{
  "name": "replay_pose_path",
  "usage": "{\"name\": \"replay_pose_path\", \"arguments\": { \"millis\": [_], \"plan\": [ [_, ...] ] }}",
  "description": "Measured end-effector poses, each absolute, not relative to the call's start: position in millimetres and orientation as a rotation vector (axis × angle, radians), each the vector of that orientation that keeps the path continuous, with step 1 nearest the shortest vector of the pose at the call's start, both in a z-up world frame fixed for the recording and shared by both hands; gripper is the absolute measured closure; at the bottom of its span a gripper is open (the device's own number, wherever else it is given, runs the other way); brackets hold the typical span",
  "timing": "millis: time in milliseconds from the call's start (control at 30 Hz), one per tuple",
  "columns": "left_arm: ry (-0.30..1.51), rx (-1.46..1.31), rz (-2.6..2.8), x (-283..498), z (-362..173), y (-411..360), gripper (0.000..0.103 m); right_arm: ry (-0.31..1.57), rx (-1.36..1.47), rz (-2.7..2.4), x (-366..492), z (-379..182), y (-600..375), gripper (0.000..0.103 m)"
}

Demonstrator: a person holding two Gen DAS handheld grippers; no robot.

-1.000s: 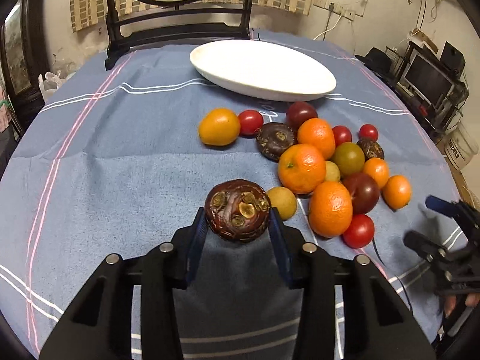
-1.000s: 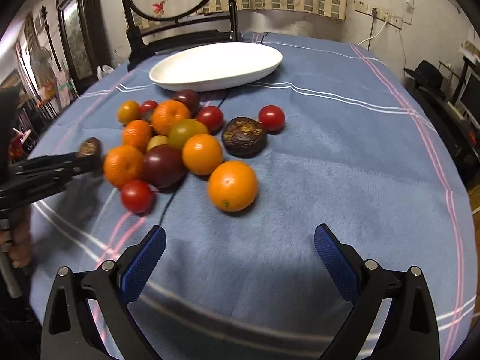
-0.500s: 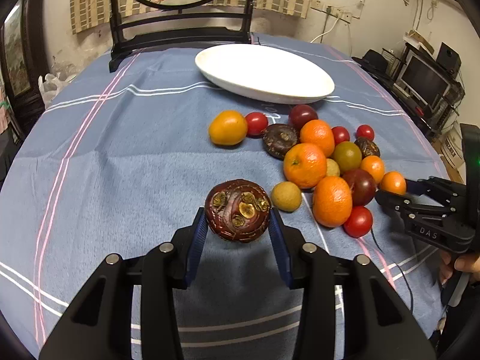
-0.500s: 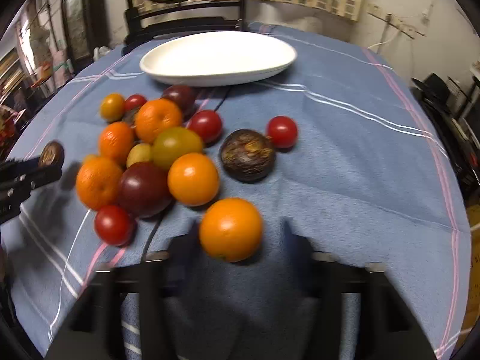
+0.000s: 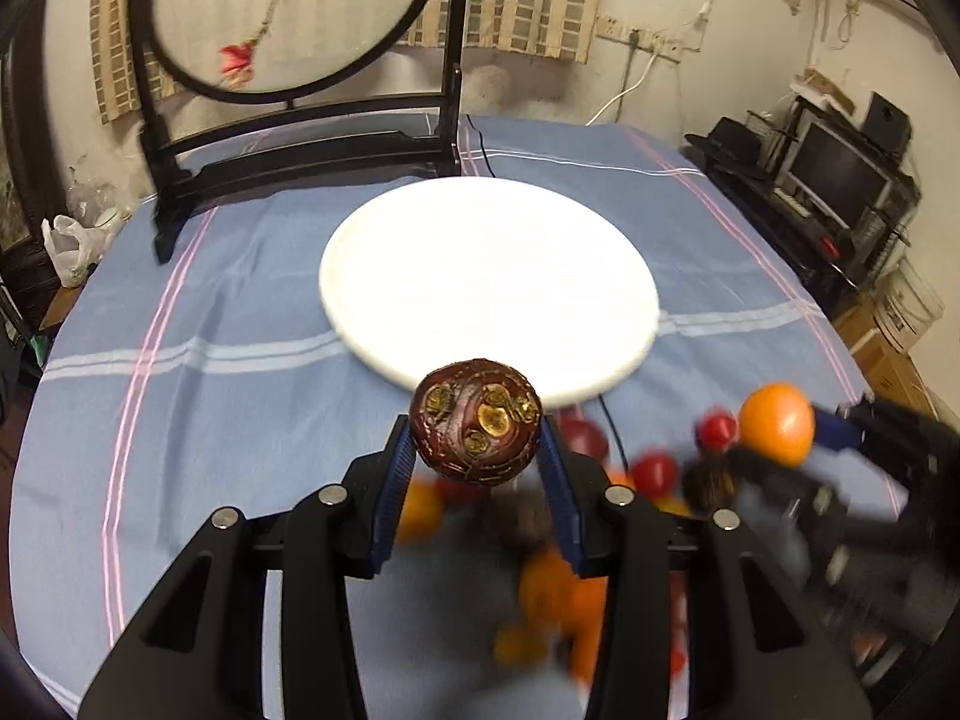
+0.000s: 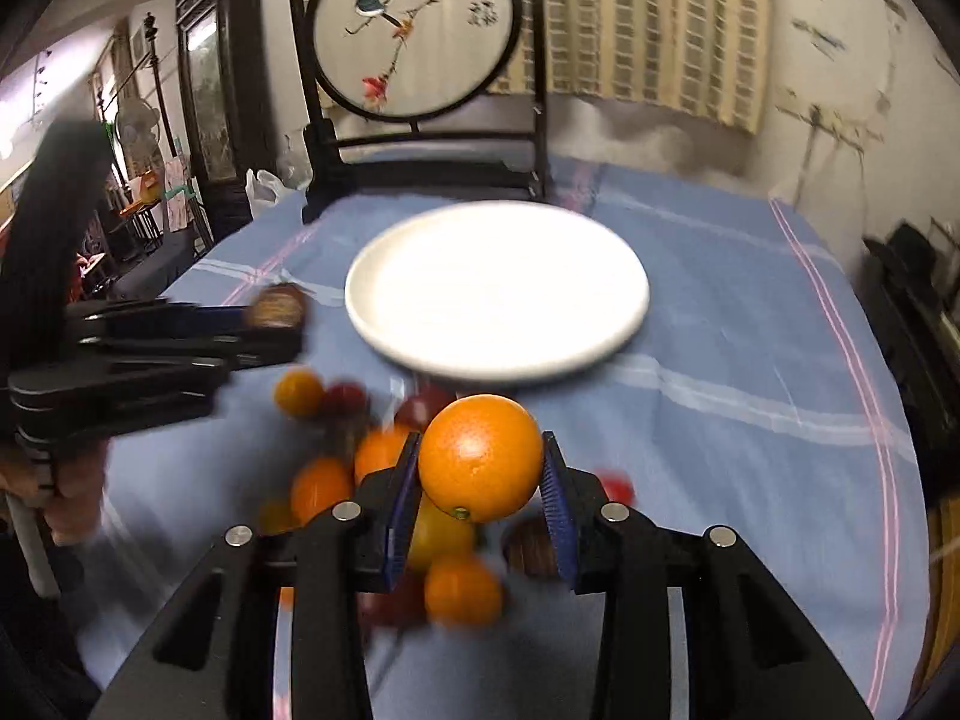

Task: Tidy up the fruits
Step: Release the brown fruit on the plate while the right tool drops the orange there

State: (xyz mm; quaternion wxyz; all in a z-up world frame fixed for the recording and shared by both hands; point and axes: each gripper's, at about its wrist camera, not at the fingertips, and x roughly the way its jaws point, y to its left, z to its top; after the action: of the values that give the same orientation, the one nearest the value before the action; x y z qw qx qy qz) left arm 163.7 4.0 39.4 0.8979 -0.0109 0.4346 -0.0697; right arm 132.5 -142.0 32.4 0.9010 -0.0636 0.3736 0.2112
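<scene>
1. Two fruits are in carry: our left gripper (image 5: 477, 450) pinches a dark brown fruit (image 5: 476, 420), our right gripper (image 6: 480, 480) pinches an orange (image 6: 480, 457).
2. Both hang above the loose fruit pile (image 6: 372, 480), near the white plate (image 5: 489, 285), which looks empty.
3. Next, we judge, each load needs carrying over the plate's near rim, lowering, then releasing gently to prevent rolling.
</scene>
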Motion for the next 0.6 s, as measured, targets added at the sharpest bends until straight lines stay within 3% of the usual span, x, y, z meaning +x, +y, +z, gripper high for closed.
{"name": "replay_pose_path", "arguments": {
  "millis": [267,400,433,500,600],
  "plan": [
    [0.983,-0.091,-0.08,246.1,7.6,3.0,0.062,0.861,-0.135,0.379,211.8,0.1,-120.7,0.065],
    [1.004,-0.093,-0.081,259.6,-8.9,2.2,0.061,0.837,-0.167,0.404,211.0,-6.9,-117.0,0.063],
    [1.007,-0.092,-0.085,261.9,-12.9,1.2,0.06,0.829,-0.184,0.422,209.9,-6.8,-114.8,0.054],
    [0.989,-0.114,-0.111,261.1,-16.9,-0.1,0.039,0.798,-0.193,0.412,204.3,-5.8,-116.2,0.031],
    [0.942,-0.089,-0.115,250.2,-13.4,-6.0,0.03,0.808,-0.197,0.426,202.7,-3.3,-120.4,0.03]
  ]
}}
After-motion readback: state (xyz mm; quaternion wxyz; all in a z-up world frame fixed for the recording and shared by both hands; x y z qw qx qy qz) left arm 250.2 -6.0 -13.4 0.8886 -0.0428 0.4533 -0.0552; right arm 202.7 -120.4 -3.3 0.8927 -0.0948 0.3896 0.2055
